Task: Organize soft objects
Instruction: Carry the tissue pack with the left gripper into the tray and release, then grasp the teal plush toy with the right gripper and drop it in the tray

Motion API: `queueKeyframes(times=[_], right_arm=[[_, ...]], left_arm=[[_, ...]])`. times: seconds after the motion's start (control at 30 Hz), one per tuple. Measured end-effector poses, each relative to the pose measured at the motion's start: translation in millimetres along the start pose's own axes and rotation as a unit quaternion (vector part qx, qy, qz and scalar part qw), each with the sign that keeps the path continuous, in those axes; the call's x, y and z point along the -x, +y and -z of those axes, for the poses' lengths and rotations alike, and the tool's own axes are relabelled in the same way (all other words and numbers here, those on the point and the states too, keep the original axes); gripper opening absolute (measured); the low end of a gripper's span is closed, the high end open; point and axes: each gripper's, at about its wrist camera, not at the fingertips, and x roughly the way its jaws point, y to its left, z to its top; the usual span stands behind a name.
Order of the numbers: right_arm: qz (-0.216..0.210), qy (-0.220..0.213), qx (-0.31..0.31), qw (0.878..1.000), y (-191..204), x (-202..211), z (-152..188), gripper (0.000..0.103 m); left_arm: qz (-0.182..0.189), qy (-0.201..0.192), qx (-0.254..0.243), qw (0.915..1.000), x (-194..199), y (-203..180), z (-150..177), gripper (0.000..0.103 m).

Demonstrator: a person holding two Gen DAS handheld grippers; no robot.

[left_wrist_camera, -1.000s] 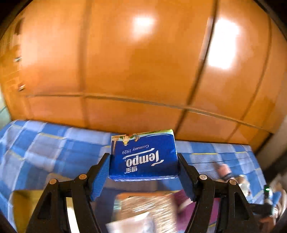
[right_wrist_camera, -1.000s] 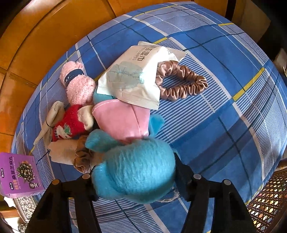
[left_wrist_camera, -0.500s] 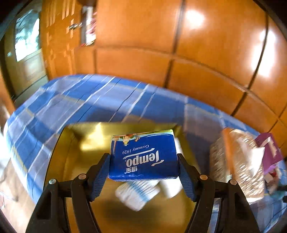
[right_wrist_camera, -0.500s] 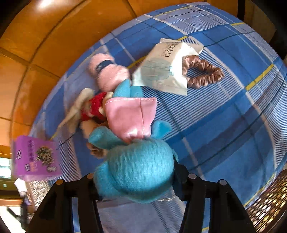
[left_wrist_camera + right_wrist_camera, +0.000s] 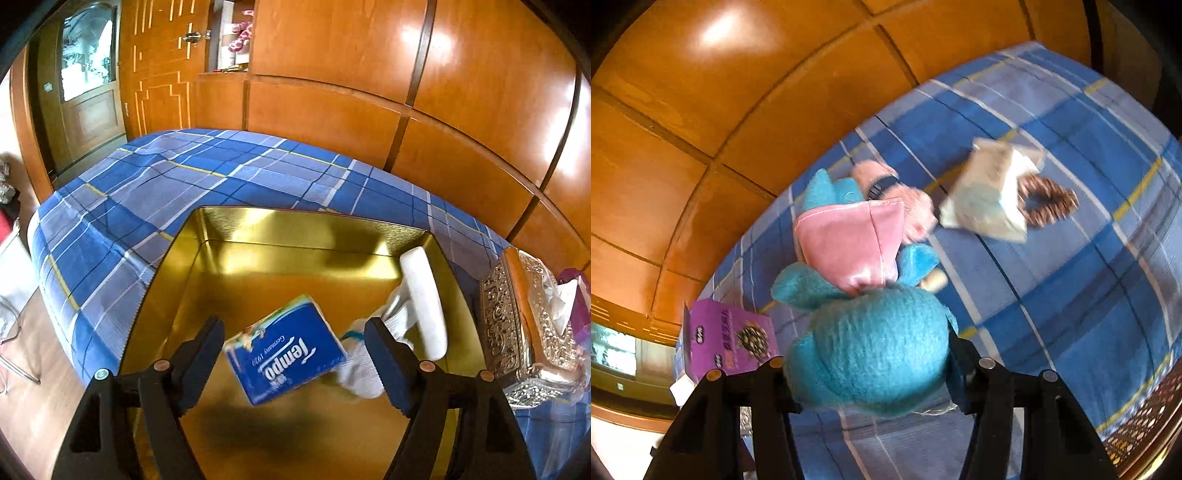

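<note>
Blue and glossy, the tissue pack (image 5: 286, 349) sits tilted at lower centre of the left view, over the floor of the gold tin (image 5: 258, 225); it lies between the left gripper's (image 5: 295, 360) fingers but neither pad touches it, a clear gap on each side; those jaws have just been opening and now stand wide, the pack loose between them. To its right in the tin lie a white ribbed sock (image 5: 364, 371) and a white bar-shaped thing (image 5: 424, 302) leaning along the right wall. Around the tin spreads the blue check cloth (image 5: 155, 184); an ornate silver tissue box (image 5: 517, 332) stands at the right edge, wood panelling (image 5: 461, 92) behind.

In the right view the right gripper (image 5: 871, 373) clasps a blue plush toy (image 5: 871, 354) by its fuzzy head at lower centre; the pads press into both sides. Its pink satin dress (image 5: 849, 243) points toward the frame's middle. Beyond it on the cloth lie a pink fluffy roll (image 5: 908, 199), a white wipes packet (image 5: 986, 195) and a brown scrunchie (image 5: 1049, 201) partly under that packet, all blurred; a purple box (image 5: 727, 336) stands at lower left.
</note>
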Motion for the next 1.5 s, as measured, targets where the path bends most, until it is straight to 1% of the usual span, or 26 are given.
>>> queueKeyframes(times=[0.1,0.17,0.23,0.33,0.43,0.47,0.6,0.63,0.67,0.73,0.83,0.87,0.93,1.0,1.07,1.1,1.2,1.3,1.43,1.5], right_arm=[[0.006,-0.011,0.026,1.0,25.9,1.2,-11.0,0.056],[0.007,-0.018,0.047,0.999,47.6,-1.3,-18.2,0.056],[0.005,-0.021,0.065,0.998,66.6,-0.2,-21.1,0.056],[-0.009,-0.026,0.099,0.995,105.1,-3.3,-24.6,0.056],[-0.029,-0.028,0.146,0.988,154.1,-8.1,-20.7,0.056],[-0.039,-0.028,0.167,0.985,176.7,-10.5,-17.4,0.056],[-0.077,-0.021,0.231,0.97,244.3,-20.7,3.5,0.056],[-0.091,-0.016,0.253,0.963,265.7,-24.2,14.4,0.056],[-0.101,-0.011,0.266,0.959,278.1,-26.6,21.7,0.056],[-0.13,0.004,0.312,0.941,314.4,-32.2,51.2,0.056],[-0.162,0.031,0.371,0.914,351.0,-37.3,101.4,0.056],[-0.172,0.047,0.4,0.899,363.6,-40.6,127.3,0.056],[-0.185,0.073,0.438,0.877,375.3,-47.7,164.6,0.056],[-0.191,0.102,0.477,0.852,384.6,-56.6,207.7,0.056],[-0.19,0.132,0.509,0.829,388.5,-69.3,250.3,0.056],[-0.186,0.142,0.519,0.822,387.6,-74.7,263.9,0.056],[-0.16,0.163,0.548,0.804,381.2,-97.9,300.8,0.056],[-0.134,0.176,0.569,0.792,369.3,-117.5,323.0,0.059],[-0.104,0.176,0.592,0.78,359.1,-132.0,336.7,0.064],[-0.099,0.169,0.596,0.779,356.7,-127.6,341.2,0.066]], left_arm=[[-0.006,-0.001,0.013,0.9999,4.7,8.6,4.5,0.085],[-0.007,-0.004,0.024,0.9997,8.7,14.9,7.3,0.091],[-0.01,-0.007,0.031,0.9994,14.5,20.8,10.5,0.093],[-0.015,-0.011,0.037,0.9991,21.8,28.8,15.7,0.094],[-0.018,-0.011,0.045,0.9988,30.0,38.2,23.4,0.096],[-0.018,-0.009,0.046,0.9987,32.2,40.7,26.6,0.096],[-0.023,-0.005,0.048,0.9986,38.2,47.5,37.2,0.096],[-0.023,-0.004,0.051,0.9984,39.2,49.0,38.8,0.096],[-0.023,-0.003,0.053,0.9983,40.8,50.5,40.3,0.096],[-0.024,-0.005,0.055,0.9982,44.3,52.8,41.1,0.096],[-0.028,-0.017,0.059,0.9977,53.2,56.6,39.6,0.096],[-0.029,-0.021,0.06,0.9975,55.7,57.8,38.8,0.096],[-0.031,-0.03,0.064,0.997,61.7,60.9,36.6,0.096],[-0.036,-0.038,0.066,0.9964,65.8,63.1,35.7,0.096],[-0.04,-0.043,0.07,0.9958,68.1,65.8,35.3,0.096],[-0.041,-0.045,0.072,0.9956,68.6,67.1,35.3,0.096],[-0.044,-0.048,0.076,0.995,70.6,70.3,35.6,0.096],[-0.047,-0.053,0.073,0.9948,72.5,70.8,34.4,0.096],[-0.051,-0.056,0.056,0.9955,73.7,64.3,34.5,0.096],[-0.052,-0.058,0.047,0.9958,74.3,59.3,35.4,0.096]])
